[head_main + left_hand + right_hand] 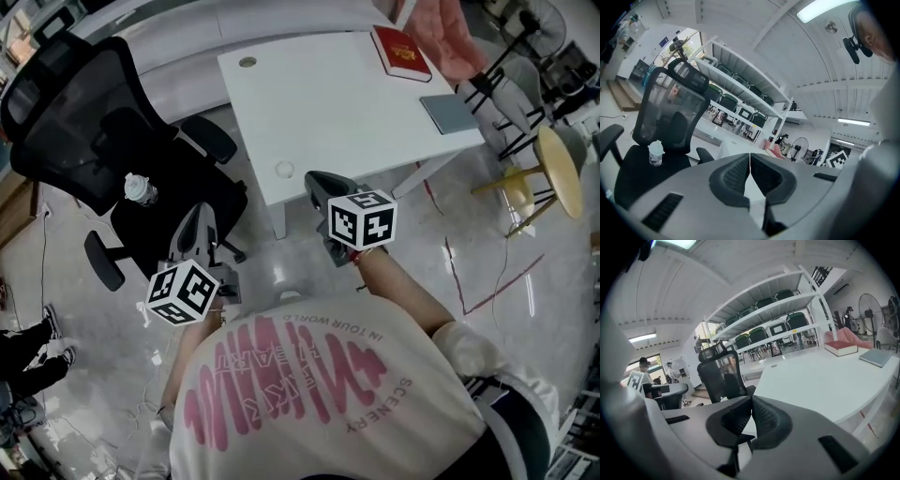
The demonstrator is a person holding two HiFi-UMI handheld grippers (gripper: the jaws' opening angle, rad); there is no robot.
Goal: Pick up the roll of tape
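White shirt cloth with pink print (309, 394) was recorded closest to the lens, across the lower part of the head view. Both claws were seen held out in front of it, each carrying its marker cube.

Left claw (750, 157): noted clenched. Its dark ribbed pads (733, 176) were pressed together along a thin seam, and nothing was gripped between them. It was held off the counter (375, 103), over the floor (441, 272), beside a black office chair (103, 122). A small capped bottle (141, 189) was seen upright on the chair seat.

Right claw (751, 400): also noted clenched and empty, pads met at the tip. In the head view it was placed at the counter's near edge, close to the near-left corner.

Roll of tape (284, 170): logged as a small pale ring lying flat on the white counter, just inside the near-left corner. It was just beside the right claw's tip, and no contact was seen.

A red book (400, 52) was noted at the far-right corner and a grey notebook (450, 112) at the right edge. A round cable hole (247, 62) was noted near the far-left corner.
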